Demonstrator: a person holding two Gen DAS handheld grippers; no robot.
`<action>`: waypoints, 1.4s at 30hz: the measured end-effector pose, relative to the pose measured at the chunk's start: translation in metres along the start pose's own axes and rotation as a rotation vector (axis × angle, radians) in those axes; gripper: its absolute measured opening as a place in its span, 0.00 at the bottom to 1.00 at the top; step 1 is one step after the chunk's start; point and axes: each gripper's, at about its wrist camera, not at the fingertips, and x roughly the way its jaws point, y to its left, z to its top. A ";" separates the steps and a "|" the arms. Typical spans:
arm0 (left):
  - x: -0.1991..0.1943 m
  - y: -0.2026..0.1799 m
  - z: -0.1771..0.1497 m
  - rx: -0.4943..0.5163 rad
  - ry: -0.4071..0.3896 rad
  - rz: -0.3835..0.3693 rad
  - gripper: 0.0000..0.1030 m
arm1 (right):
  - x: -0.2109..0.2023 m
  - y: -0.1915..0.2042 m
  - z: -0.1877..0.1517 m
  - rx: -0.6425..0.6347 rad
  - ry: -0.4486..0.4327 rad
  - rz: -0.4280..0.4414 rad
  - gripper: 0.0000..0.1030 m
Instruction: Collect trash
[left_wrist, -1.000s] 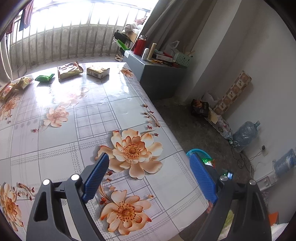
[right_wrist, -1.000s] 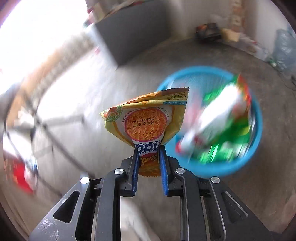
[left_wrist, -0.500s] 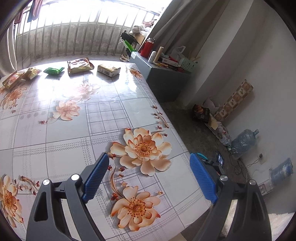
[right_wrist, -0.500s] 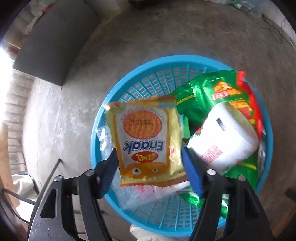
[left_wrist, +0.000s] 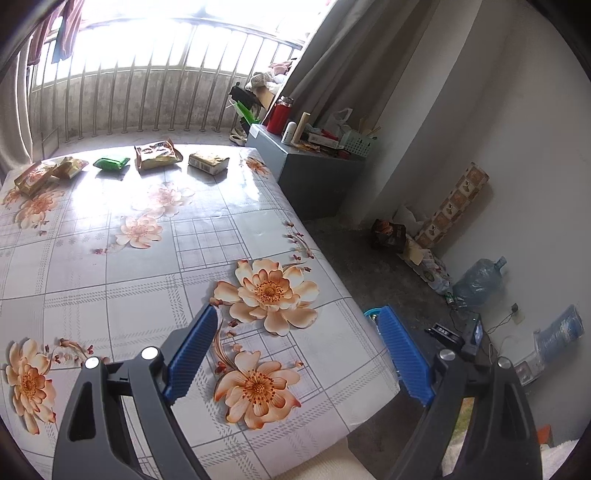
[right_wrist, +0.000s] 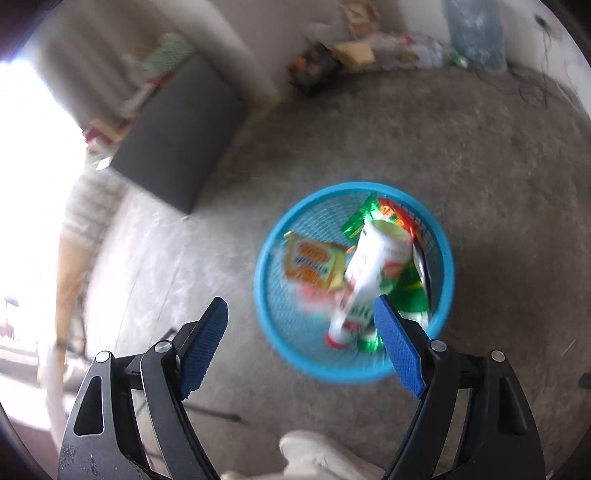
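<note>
Dropped from the right gripper (right_wrist: 301, 325), the yellow packet (right_wrist: 314, 263) that it pinched a second ago now lies in the blue basket (right_wrist: 269, 291), by the rim nearest the grey cabinet (right_wrist: 177, 136). That gripper's jaws are opening, already spread wide with nothing between them, above the basket's near rim. Blur makes the packet's print unreadable; its long axis seems to run across the basket, one corner raised toward the cabinet. Beside it a white cup (right_wrist: 373, 273) lies tilted, mouth toward the far rim, base toward the gripper, over green wrappers (right_wrist: 410, 291) partly hidden by it and the right finger. On the table (left_wrist: 110, 266), the left gripper (left_wrist: 295, 350) hovers spread and empty over the near corner. Five packets remain along the far edge by the railing: two brown ones (left_wrist: 44, 173), a green one (left_wrist: 110, 162), a tan bag (left_wrist: 157, 155), and a box-like pack (left_wrist: 208, 161) nearest the cabinet (left_wrist: 314, 177). Only a sliver of basket (left_wrist: 371, 314) shows past the table's edge.
</note>
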 end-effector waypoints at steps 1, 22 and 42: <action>-0.004 -0.002 -0.002 0.008 -0.008 0.002 0.88 | 0.003 0.000 -0.003 -0.026 -0.009 0.012 0.76; -0.090 -0.026 -0.077 -0.015 -0.138 0.393 0.94 | -0.212 0.140 -0.178 -0.635 -0.418 0.236 0.92; -0.082 -0.004 -0.146 -0.152 0.031 0.648 0.94 | -0.184 0.176 -0.241 -0.877 -0.183 0.051 0.92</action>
